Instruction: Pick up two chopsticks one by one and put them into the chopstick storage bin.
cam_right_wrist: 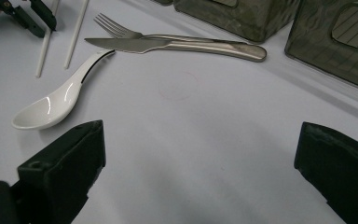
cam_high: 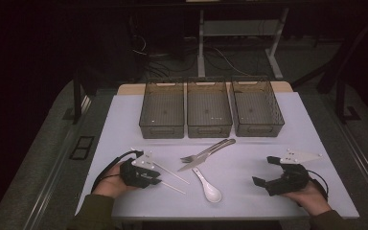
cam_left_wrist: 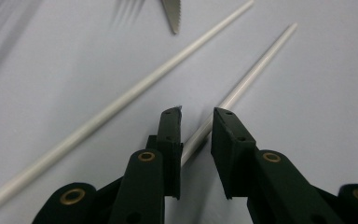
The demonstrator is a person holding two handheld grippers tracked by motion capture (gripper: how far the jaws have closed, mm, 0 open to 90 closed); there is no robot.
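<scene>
Two white chopsticks lie on the desk (cam_high: 124, 120) at about eight o'clock from the fork (cam_high: 206, 152) and knife (cam_high: 196, 162); the left tool (cam_left_wrist: 196, 116) straddles the nearer chopstick (cam_left_wrist: 256, 70) with a narrow gap between its jaws, not yet clamped, while the farther chopstick (cam_left_wrist: 135, 88) lies free beside it. The right tool (cam_right_wrist: 200, 154) rests wide apart at four o'clock, holding nothing, likely waiting its turn. One white spoon (cam_high: 210, 188) sits at six o'clock, and three empty bins (cam_high: 210, 112) stand at twelve, apparently for sorting.

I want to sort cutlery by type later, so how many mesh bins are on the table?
3: the left bin, the middle bin and the right bin stand side by side along the table's far edge.
</scene>
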